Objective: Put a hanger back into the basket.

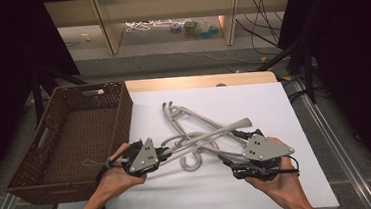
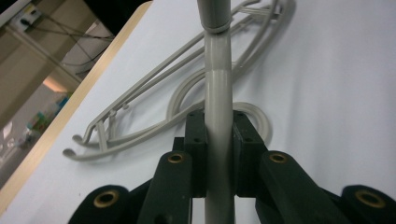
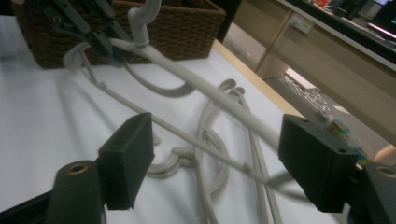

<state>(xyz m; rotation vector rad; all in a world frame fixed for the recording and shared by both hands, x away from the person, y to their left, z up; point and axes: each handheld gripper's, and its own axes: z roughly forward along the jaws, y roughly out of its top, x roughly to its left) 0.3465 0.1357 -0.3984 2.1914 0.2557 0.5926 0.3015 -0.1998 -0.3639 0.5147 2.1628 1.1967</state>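
pale grey plastic hanger (image 1: 211, 134) clamped at one end in left gripper (image 2: 218, 140), second grey hanger (image 1: 187, 119) lying just ahead, right gripper (image 3: 217, 161) wide open, empty, wicker basket (image 1: 75, 133) beside the left gripper

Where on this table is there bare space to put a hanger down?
The white table top is bare along its right side and its near edge in front of both hands. The wicker basket looks empty too. The middle is crowded: tangled grey hangers lie between the left tool and right tool.
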